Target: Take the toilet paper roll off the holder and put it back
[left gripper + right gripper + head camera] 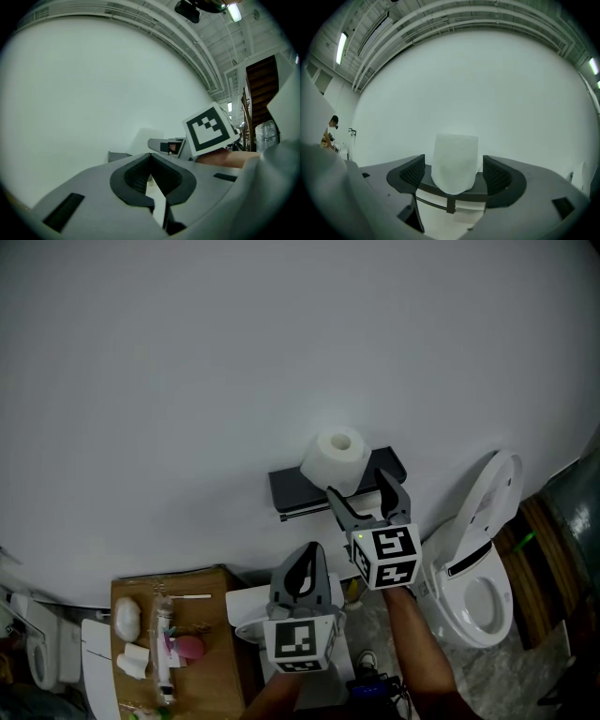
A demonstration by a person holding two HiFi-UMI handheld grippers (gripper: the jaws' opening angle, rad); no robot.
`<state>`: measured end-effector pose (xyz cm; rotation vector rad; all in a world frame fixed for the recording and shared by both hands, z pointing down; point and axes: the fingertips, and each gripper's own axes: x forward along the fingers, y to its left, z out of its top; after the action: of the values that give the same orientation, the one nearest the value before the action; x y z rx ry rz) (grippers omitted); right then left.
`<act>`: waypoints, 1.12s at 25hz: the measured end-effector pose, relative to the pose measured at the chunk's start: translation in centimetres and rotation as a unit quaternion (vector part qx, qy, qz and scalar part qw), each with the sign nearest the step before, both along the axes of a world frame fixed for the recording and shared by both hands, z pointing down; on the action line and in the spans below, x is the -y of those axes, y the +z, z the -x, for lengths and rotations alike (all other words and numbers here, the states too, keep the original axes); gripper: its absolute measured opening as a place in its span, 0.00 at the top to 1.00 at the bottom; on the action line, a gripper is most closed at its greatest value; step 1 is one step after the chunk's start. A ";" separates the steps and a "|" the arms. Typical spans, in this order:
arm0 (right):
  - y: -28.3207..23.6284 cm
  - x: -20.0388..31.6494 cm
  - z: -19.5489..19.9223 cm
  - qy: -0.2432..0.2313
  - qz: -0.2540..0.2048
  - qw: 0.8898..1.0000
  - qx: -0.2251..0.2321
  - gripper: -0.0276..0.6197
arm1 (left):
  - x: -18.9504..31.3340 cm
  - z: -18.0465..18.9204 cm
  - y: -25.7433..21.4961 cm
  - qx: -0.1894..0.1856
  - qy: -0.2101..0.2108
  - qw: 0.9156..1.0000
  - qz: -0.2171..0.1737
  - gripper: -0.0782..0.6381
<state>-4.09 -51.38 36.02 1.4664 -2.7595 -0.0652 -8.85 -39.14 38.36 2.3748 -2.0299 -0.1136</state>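
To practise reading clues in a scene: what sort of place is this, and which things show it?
Most likely a bathroom: a white toilet with its lid raised, and a toilet paper roll standing on a dark wall-mounted holder.

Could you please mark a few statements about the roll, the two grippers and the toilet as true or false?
1. The toilet paper roll stands upright on the dark holder. True.
2. The right gripper is clamped on the roll. False: its jaws stand apart on either side of the roll, with the pads clear of it.
3. The left gripper is shut and empty. True.
4. The toilet lid is down. False: it is raised.
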 end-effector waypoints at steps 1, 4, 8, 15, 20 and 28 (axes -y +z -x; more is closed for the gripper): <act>0.0 0.6 0.3 -0.001 0.003 1.000 -0.003 0.40 | 0.0 0.0 0.0 -0.001 -0.001 1.000 0.000 0.88; 0.5 2.3 1.3 -0.008 0.014 1.000 -0.006 0.39 | -0.1 0.2 0.4 -0.004 -0.004 1.000 0.007 0.88; 1.3 4.1 2.3 -0.011 0.018 1.000 -0.021 0.38 | 0.0 0.5 0.8 -0.004 -0.005 1.000 0.008 0.88; 1.4 5.0 3.3 0.000 0.015 0.999 -0.053 0.38 | 0.2 1.0 1.5 -0.006 -0.009 1.000 0.015 0.88; 1.2 5.1 3.1 0.015 0.010 0.998 -0.052 0.39 | 0.0 0.8 1.3 -0.005 -0.007 1.000 0.013 0.88; 0.2 4.2 2.7 0.021 -0.009 0.998 -0.051 0.39 | -0.2 1.3 1.0 -0.004 -0.010 1.000 0.007 0.88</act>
<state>-6.78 -55.56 36.25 1.4807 -2.6533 -0.1601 -10.16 -38.96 39.31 2.3423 -2.0439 -0.1094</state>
